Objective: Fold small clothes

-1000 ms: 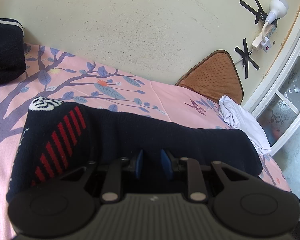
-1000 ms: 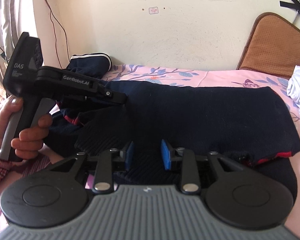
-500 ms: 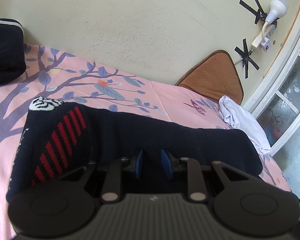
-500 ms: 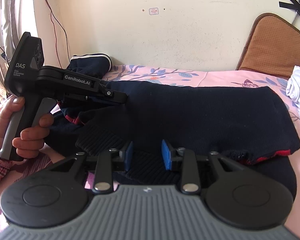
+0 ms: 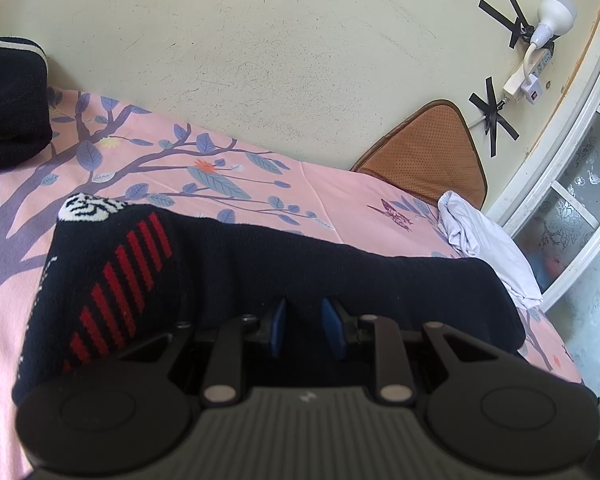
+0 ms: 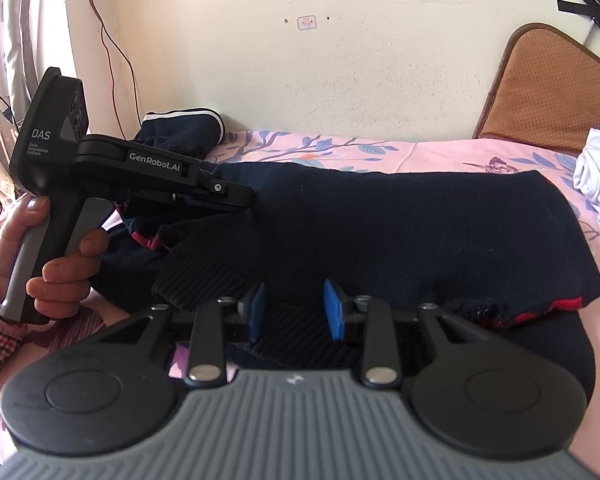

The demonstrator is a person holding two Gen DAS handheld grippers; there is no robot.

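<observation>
A dark navy sweater [image 5: 300, 264] with red stripes and a white patch lies spread across the pink bedsheet [image 5: 332, 196]. My left gripper [image 5: 305, 322] is shut on its near edge, with dark knit bunched between the blue pads. In the right wrist view the same sweater [image 6: 380, 224] stretches across the bed. The left gripper [image 6: 248, 200] shows from the side there, held by a hand [image 6: 64, 276], its tip at the sweater's left part. My right gripper [image 6: 294, 314] has the ribbed hem [image 6: 204, 280] between its pads, which stand moderately apart.
A folded dark garment with white trim [image 6: 188, 128] sits at the back left by the wall. A crumpled white cloth [image 5: 484, 248] and a brown cushion [image 5: 432, 148] occupy the far right corner. A window frame [image 5: 572, 184] borders the bed's right side.
The right gripper's pads stand a touch wider apart. The sweater and both hands keep their places.
</observation>
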